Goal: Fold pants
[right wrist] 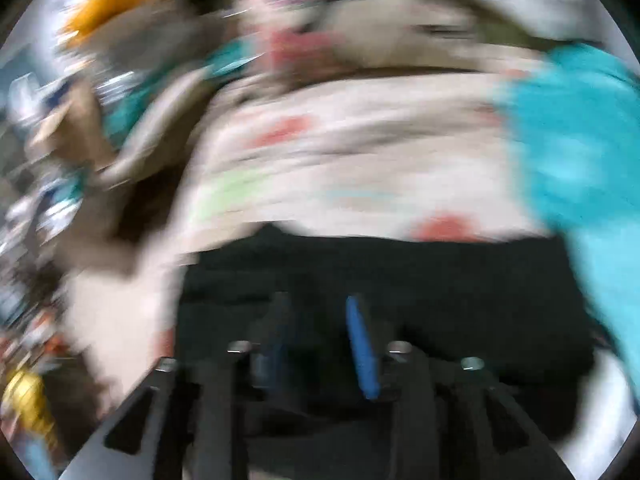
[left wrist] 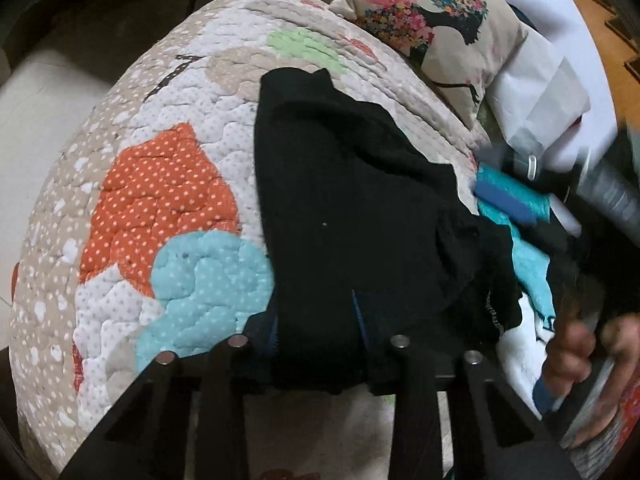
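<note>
Black pants (left wrist: 352,208) lie folded in a bunch on a quilted patchwork bedspread (left wrist: 160,184). My left gripper (left wrist: 316,320) is at their near edge, its blue pads (left wrist: 360,314) pressed on a thick fold of the black cloth. In the blurred right wrist view my right gripper (right wrist: 320,344) hovers over the pants (right wrist: 460,280) with its blue pads (right wrist: 362,356) apart and nothing pinched between them. The left wrist view also catches, at the right, a blurred blue finger (left wrist: 506,204) of the right gripper beside the pants.
A tree-print cushion (left wrist: 432,28) lies at the back of the bed. Turquoise cloth (left wrist: 532,264) and white cloth (left wrist: 540,92) are heaped to the right of the pants. A person's hand (left wrist: 580,352) shows at the lower right. Floor lies to the left of the bed.
</note>
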Available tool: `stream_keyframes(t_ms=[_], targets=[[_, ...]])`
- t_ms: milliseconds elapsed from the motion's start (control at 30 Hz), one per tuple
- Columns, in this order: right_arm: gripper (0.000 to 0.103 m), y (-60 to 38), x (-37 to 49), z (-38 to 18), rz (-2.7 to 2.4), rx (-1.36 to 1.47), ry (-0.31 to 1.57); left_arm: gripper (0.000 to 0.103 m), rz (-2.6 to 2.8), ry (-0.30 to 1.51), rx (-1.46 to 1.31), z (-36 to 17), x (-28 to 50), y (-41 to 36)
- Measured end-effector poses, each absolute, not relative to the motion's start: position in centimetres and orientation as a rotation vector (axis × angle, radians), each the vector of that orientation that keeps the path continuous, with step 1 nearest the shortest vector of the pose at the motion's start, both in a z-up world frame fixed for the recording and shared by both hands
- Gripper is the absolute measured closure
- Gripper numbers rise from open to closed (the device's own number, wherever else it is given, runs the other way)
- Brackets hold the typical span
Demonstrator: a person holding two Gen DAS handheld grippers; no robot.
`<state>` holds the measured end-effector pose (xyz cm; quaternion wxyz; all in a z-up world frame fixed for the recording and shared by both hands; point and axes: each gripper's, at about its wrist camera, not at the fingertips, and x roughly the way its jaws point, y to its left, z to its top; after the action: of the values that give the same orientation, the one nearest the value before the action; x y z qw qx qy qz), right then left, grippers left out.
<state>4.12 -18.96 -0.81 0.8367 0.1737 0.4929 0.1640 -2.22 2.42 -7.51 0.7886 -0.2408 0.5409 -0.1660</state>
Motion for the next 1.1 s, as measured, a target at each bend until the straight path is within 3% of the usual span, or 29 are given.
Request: stream_keyframes(t_ms=[333,367,467,967,1100], targets=[[0.045,-4.5,12.0,-5.0,0.496,-0.060,1.265,0.076,-0.328,1.166,-0.494,-7.5,-2.6,2.3],[0.066,-3.5,12.5,-5.9,0.473,-0.133,1.293,0.082,-0.324,1.170,-0.487,-7.5,-2.5,2.2],[0.089,-2.2,12.7,-6.2,0.436,-0.277,1.297,0.088,-0.314,1.190,-0.511,-7.5,-2.0,2.4],[0.091,3.4,13.8,-4.4,0.511,-0.147,1.246,0.090,-0.130,1.178,-0.675,-7.8,-1.0,10.3],[0.080,2.9,14.3,-5.5,0.479,-0.080,1.275,0.080,-0.095,1.199,-0.714,-8.4,-1.0,11.0]])
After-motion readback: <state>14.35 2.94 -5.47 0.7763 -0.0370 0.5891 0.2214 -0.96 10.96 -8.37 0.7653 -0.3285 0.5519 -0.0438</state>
